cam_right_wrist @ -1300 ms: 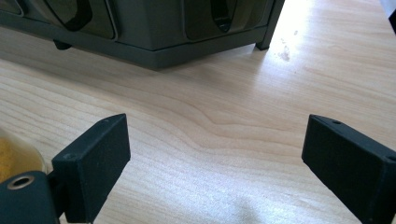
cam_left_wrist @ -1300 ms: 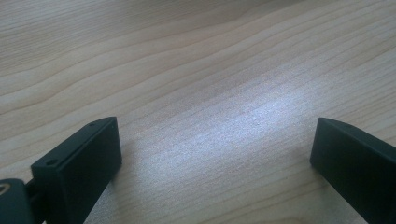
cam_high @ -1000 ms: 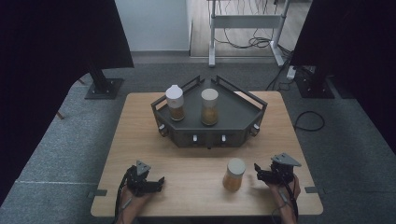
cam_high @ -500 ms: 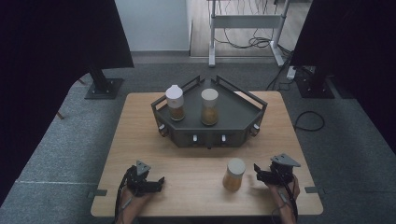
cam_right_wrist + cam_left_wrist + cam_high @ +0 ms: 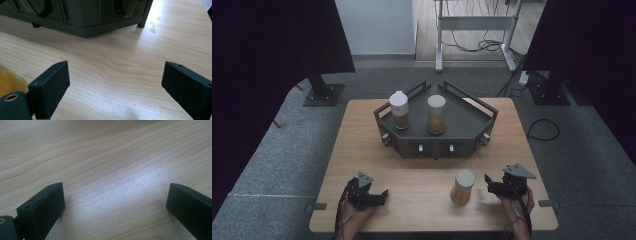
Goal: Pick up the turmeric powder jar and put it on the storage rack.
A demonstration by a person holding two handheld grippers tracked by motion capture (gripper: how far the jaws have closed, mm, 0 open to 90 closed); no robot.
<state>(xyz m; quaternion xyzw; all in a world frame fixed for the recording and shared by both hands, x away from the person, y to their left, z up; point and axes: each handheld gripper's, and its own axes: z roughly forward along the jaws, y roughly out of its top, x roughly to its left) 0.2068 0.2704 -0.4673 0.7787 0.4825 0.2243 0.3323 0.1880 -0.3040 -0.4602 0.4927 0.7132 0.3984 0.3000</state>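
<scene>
A jar (image 5: 462, 186) with a pale lid and amber contents stands on the wooden table (image 5: 422, 170) near its front edge; its side shows at the left edge of the right gripper view (image 5: 10, 82). My right gripper (image 5: 488, 184) rests just right of it, open, with only bare wood between its jaws (image 5: 116, 82). My left gripper (image 5: 383, 195) lies at the front left, open over bare wood (image 5: 115, 202). Two more jars stand on the dark rack (image 5: 462, 125): one with a white cap (image 5: 399, 110) and one with a flat pale lid (image 5: 436, 114).
The rack's base (image 5: 82, 22) stands behind the right gripper. Black curtains hang on stands at both sides of the table. Cables lie on the grey floor to the right, and a metal frame stands behind the table.
</scene>
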